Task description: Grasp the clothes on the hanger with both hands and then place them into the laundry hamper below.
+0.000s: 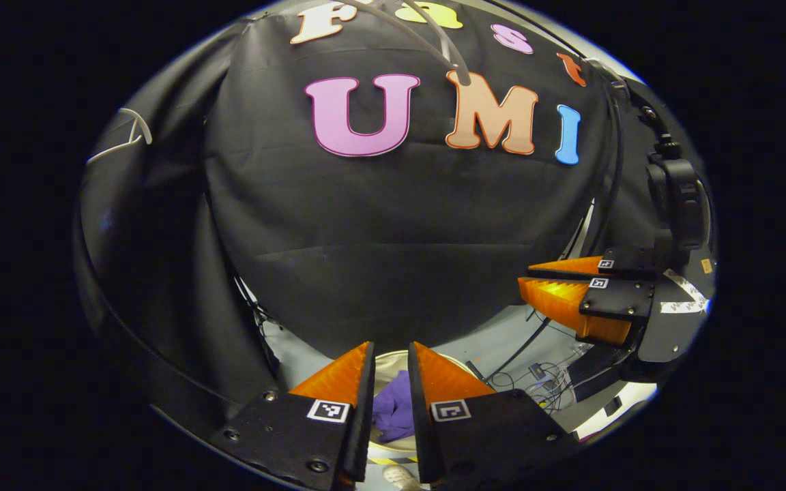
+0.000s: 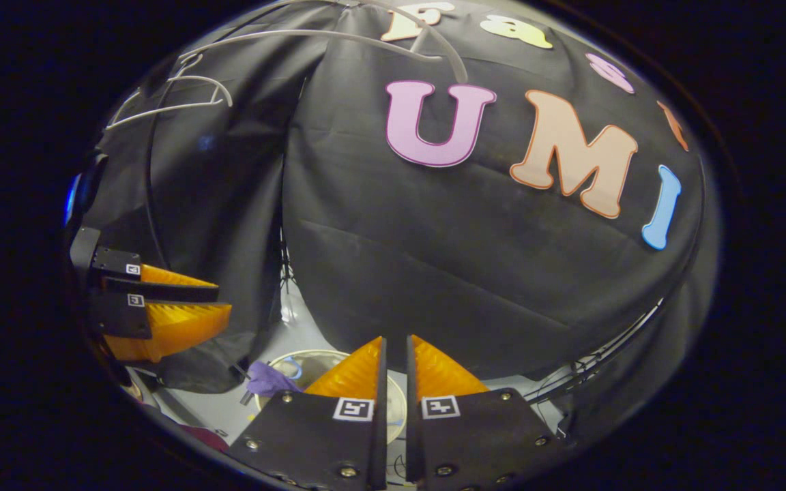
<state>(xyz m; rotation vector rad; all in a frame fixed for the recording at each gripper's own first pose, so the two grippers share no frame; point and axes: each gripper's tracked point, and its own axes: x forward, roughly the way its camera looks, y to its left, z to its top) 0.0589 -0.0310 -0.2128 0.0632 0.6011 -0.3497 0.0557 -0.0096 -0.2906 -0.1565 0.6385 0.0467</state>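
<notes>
The purple garment [image 1: 396, 408] lies in the round cream laundry hamper [image 1: 385, 361] on the floor, straight below my left gripper [image 1: 391, 354]. I see it through the narrow slit between that gripper's fingers, which hold nothing. In the right gripper view the garment [image 2: 267, 378] rests at the hamper's left rim [image 2: 301, 356], left of and below my right gripper [image 2: 394, 344], which is shut and empty. The right gripper [image 1: 536, 283] hovers at the right in the left gripper view. The left gripper [image 2: 219, 303] sits at the left edge of the right gripper view. A bare white hanger [image 1: 434, 34] hangs overhead.
A second bare hanger [image 2: 175, 95] hangs at the upper left on the black cloth wall. Cables [image 1: 536, 382] lie on the grey floor right of the hamper. A shoe tip [image 1: 403, 477] shows at the near side of the hamper.
</notes>
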